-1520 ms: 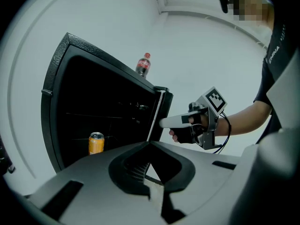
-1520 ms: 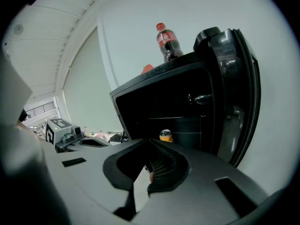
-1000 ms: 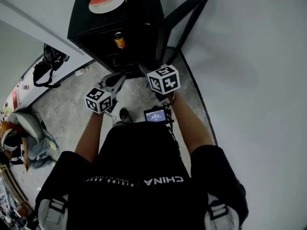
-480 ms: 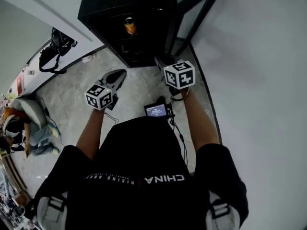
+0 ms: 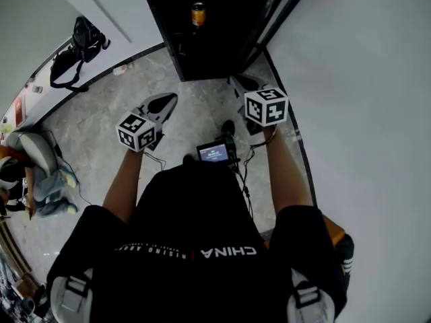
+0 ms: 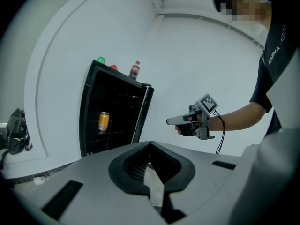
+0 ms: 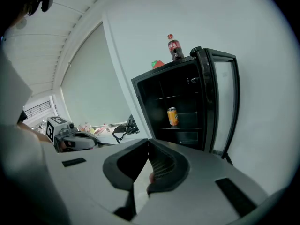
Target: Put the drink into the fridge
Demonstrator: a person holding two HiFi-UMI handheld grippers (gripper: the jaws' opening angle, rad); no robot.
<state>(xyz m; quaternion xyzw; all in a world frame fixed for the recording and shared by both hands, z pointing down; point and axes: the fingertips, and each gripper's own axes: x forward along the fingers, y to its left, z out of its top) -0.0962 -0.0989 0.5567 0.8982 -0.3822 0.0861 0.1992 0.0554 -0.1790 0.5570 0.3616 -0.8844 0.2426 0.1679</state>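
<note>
Now: left hand-held gripper (image 6: 150, 146) has its jaws fully together, nothing between them. Right hand-held gripper (image 7: 149, 143) is likewise closed and empty. The 2 are held side by side, apart from each other. Orange drink can (image 7: 173, 116) stands upright on a middle shelf inside the black fridge (image 7: 187, 86), ahead of both hand-held grippers and well apart from them. Fridge door (image 7: 209, 102) stands open, ahead-right of the right one. 1 cola bottle (image 7: 175, 48) stands on the fridge top.
</note>
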